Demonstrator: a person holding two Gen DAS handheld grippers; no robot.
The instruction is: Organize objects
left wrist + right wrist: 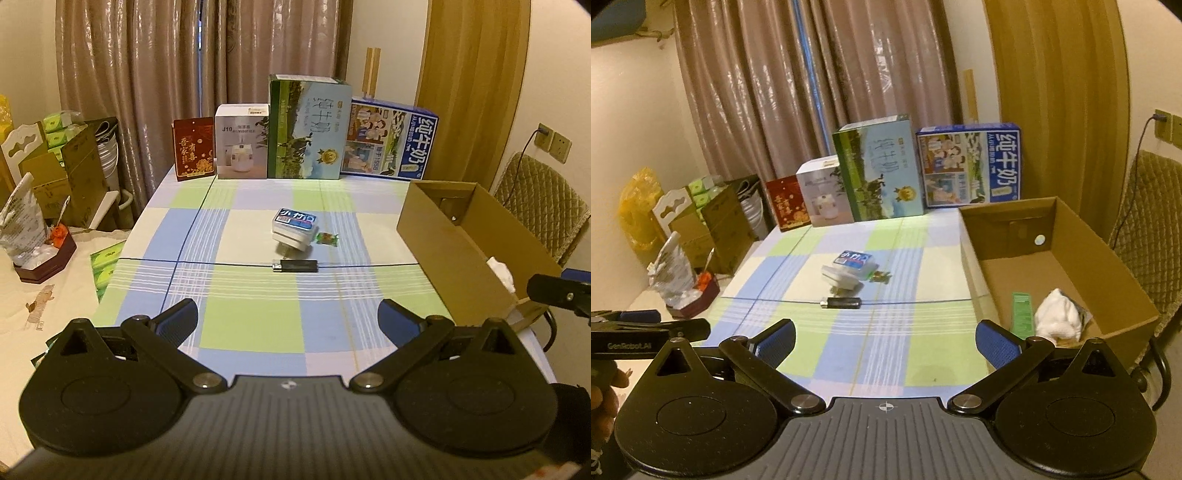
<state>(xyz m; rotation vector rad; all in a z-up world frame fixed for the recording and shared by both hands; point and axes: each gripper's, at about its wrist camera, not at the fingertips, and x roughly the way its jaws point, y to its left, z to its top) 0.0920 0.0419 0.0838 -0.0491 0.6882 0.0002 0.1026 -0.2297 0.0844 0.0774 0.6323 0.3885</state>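
**Both grippers empty above checked cloth**

Left wrist: left gripper (288, 317) spread wide, holding nothing. Ahead lie a black lighter (294, 266), then a small tin (294, 225) and candy (327, 238) (unobstructed).

Right wrist: right gripper (885, 338) likewise agape; cardboard box (1123, 280) ahead-right contains crumpled white cloth (1057, 319).

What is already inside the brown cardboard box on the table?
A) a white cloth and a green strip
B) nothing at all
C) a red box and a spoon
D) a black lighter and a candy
A: the right wrist view shows a white cloth and a green strip lying on the floor of the cardboard box, while the black lighter and the candy sit out on the tablecloth.
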